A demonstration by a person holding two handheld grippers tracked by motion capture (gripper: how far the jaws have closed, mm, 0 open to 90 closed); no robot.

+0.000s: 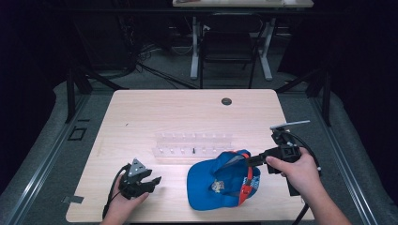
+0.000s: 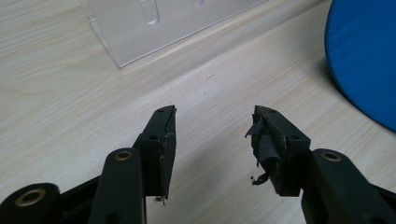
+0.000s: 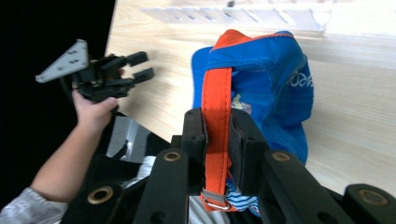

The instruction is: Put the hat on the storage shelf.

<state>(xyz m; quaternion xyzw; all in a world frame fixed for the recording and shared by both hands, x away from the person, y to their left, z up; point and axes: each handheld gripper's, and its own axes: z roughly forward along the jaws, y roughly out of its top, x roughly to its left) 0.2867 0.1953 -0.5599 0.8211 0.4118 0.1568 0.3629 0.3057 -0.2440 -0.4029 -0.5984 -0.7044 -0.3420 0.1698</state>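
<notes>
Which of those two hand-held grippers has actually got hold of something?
The right hand-held gripper: its jaws pinch the orange strap of the blue cap. The left hand-held gripper stands open over the table.

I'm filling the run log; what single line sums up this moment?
right tongs: shut on orange strap of blue cap | left tongs: open, empty | clear rack: behind cap

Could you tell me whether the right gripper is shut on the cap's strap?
Shut: the right gripper clamps the orange strap of the cap between both pads.
</notes>
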